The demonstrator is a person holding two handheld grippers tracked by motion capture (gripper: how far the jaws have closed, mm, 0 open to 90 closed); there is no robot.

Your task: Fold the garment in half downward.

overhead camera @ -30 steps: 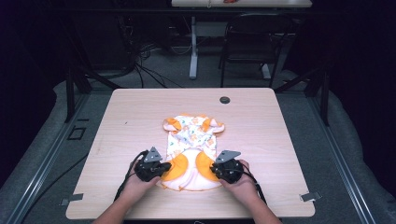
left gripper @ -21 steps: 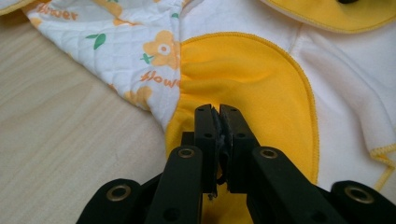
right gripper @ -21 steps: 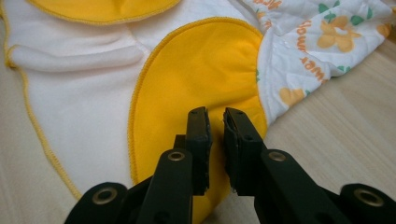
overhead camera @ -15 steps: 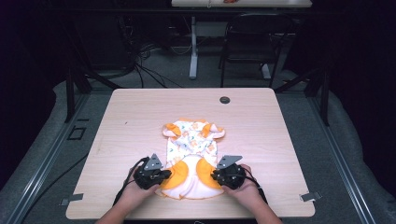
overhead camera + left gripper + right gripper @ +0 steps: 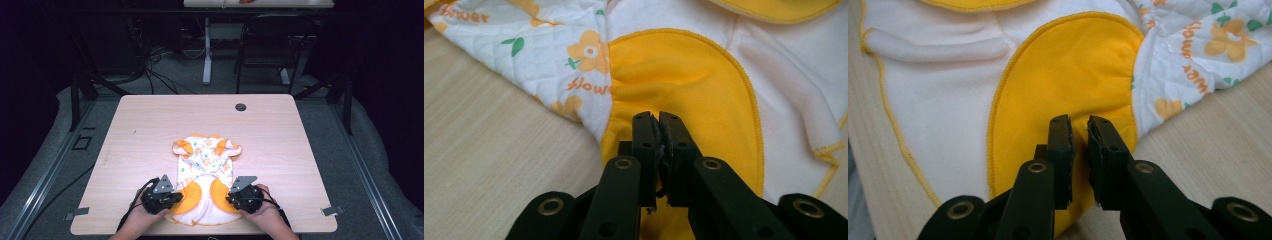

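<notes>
Left claw (image 5: 655, 117) clamped on baby garment (image 5: 206, 170) (yellow patch, lower centre); right claw (image 5: 1079, 122) slightly apart over garment; worktop (image 5: 150, 125) beneath.

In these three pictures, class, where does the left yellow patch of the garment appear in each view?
High view: the left yellow patch lies near the table's near edge, beside the left gripper.
Left gripper view: centre, just beyond the jaws.
Right gripper view: top edge, a yellow strip that seems to be it.
Shared landmark: the white fleece between the two patches, in all three views.
</notes>
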